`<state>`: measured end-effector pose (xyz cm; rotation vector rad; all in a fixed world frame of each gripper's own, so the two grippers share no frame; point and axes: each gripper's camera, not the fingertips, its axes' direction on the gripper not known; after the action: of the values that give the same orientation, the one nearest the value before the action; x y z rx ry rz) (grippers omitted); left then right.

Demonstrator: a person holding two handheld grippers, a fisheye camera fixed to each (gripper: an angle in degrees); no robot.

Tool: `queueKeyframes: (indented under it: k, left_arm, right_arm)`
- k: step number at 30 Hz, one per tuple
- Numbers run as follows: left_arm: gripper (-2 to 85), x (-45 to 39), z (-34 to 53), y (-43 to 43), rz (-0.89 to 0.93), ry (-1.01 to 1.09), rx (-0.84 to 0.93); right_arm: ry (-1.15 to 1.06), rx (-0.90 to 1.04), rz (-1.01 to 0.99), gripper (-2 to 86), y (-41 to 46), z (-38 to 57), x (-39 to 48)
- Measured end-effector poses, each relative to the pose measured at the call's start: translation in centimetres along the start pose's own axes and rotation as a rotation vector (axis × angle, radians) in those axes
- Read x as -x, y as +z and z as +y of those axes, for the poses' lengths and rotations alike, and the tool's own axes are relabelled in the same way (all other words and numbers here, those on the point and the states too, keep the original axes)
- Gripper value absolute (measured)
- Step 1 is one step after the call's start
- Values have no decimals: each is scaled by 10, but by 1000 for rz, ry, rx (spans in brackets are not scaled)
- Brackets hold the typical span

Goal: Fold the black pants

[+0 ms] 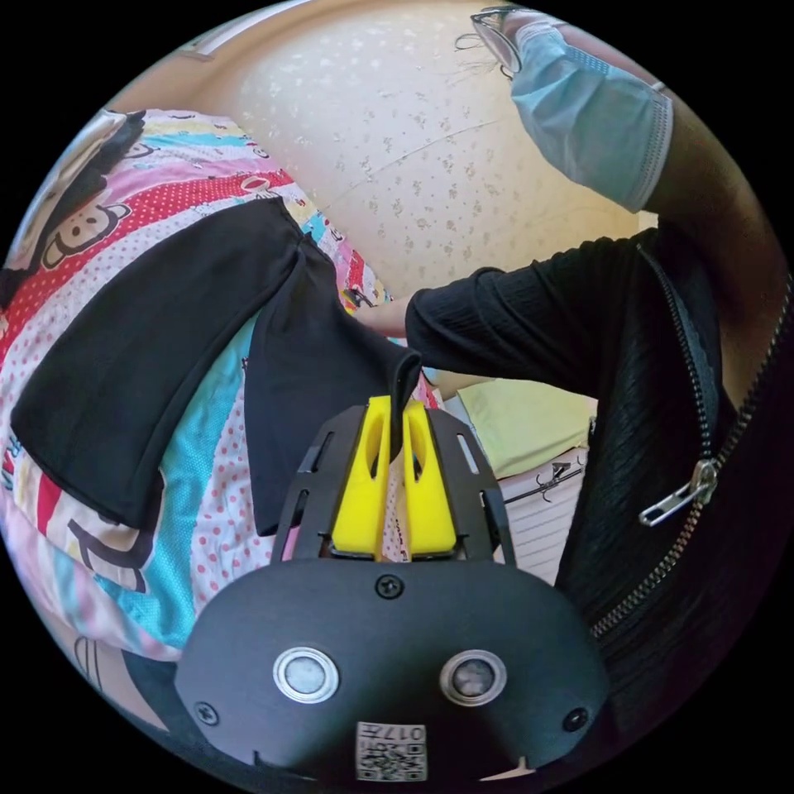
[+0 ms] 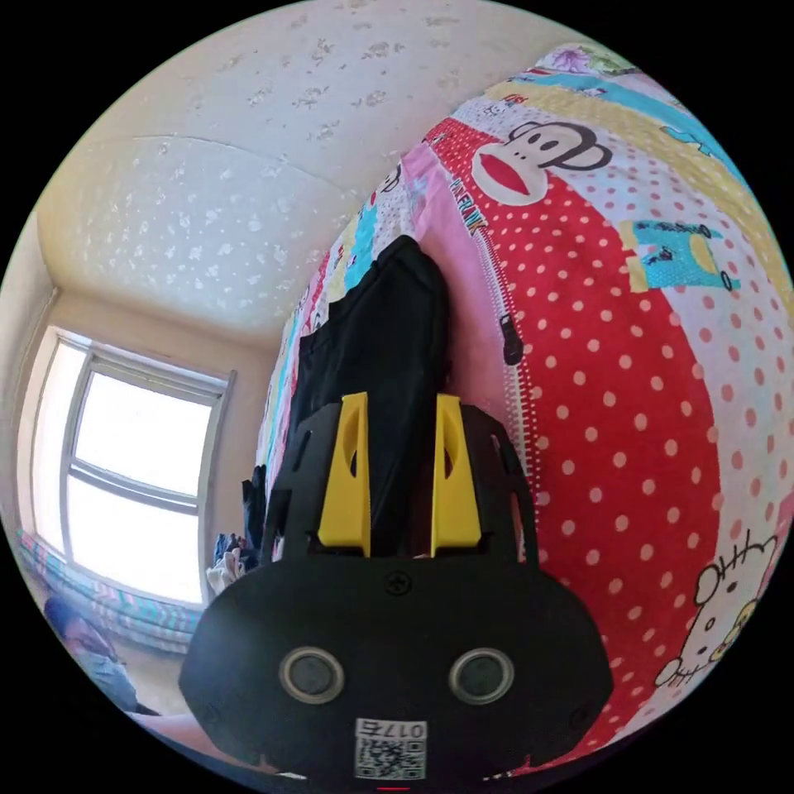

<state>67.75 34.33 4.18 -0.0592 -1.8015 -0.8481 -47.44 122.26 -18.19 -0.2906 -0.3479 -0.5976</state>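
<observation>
Black pants (image 1: 149, 364) on cartoon bedspread (image 1: 198, 529), corner pinched between left jaws

1. The left gripper view is riding just behind the left tool (image 1: 395, 407), looking along its jaws at the pants (image 1: 165, 347) close ahead on the quilt (image 1: 207, 504); a person's sleeve (image 1: 513, 322) and jacket are crowding its right side, with the wall (image 1: 397, 124) beyond.
2. The right gripper view is sitting behind the right tool (image 2: 401, 405), rolled sideways, facing the pants (image 2: 389, 347) at close range, with the quilt (image 2: 628, 372) on its right and a window (image 2: 132, 488) at lower left.
3. Both views are sharing the pants, quilt and speckled wall (image 2: 231, 190).
</observation>
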Motion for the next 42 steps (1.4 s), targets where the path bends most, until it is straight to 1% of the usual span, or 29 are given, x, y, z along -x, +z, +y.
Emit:
queueKeyframes:
  k: [1,3,5,7,8,11,13,14,16,18,19,21,23,24,27,29,32,35,36,37,39,41,42]
  left_arm:
    - [5,0,-5,-5,8,-12,2]
    - [6,-2,-13,-13,13,-21,1]
    - [7,-7,-21,-21,9,-17,0]
    - [7,-9,-32,-30,29,-40,-2]
    - [7,-8,-35,-32,43,-57,-5]
    - [5,2,-46,-45,169,-186,-52]
    - [4,19,-51,-58,318,-341,-116]
    - [4,23,-52,-62,353,-381,-134]
    - [5,42,-53,-79,471,-542,-200]
    - [6,56,-54,-94,529,-637,-254]
    - [6,65,-54,-107,548,-687,-294]
    - [6,79,-54,-126,551,-738,-341]
    - [7,94,-54,-148,494,-761,-358]
    - [7,103,-54,-164,437,-774,-360]
    - [8,131,-55,-200,331,-756,-365]
    - [9,151,-54,-211,304,-774,-343]
    - [11,177,-51,-214,296,-822,-288]
    - [15,181,-55,-211,312,-804,-244]
    - [18,178,-58,-210,305,-772,-220]
    - [22,174,-60,-209,291,-731,-188]
    - [26,172,-58,-209,286,-688,-155]
    - [26,176,-48,-211,307,-733,-160]
    - [20,177,-40,-215,321,-758,-181]
  right_arm:
    - [5,-2,17,90,1,1,3]
    - [-3,-72,161,58,-5,6,21]
    - [11,-107,210,45,-12,3,33]
    - [-10,-113,204,39,-18,-4,50]
    - [-44,-119,166,36,-24,-10,64]
    - [-82,-142,89,32,-34,-29,110]
    - [-114,-137,82,31,-33,-41,146]
    - [-143,-127,71,31,-28,-48,173]
    - [-179,-109,49,30,-13,-55,213]
    - [-239,-56,44,31,22,-56,267]
    - [-260,-40,58,31,33,-54,280]
    - [-373,12,178,31,83,-38,329]
    - [-436,43,238,32,124,-18,353]
    - [-440,60,233,33,149,-4,361]
    - [-382,92,204,39,197,25,359]
    - [-301,75,184,45,210,40,349]
    - [-202,-10,66,53,196,47,334]
    - [-121,44,-57,64,176,29,328]
    - [-142,110,-126,66,168,24,333]
    - [-169,159,-148,67,164,22,338]
    - [-330,379,-118,68,145,32,365]
    - [-418,490,-93,68,119,53,378]
    - [-428,532,-114,68,97,71,381]
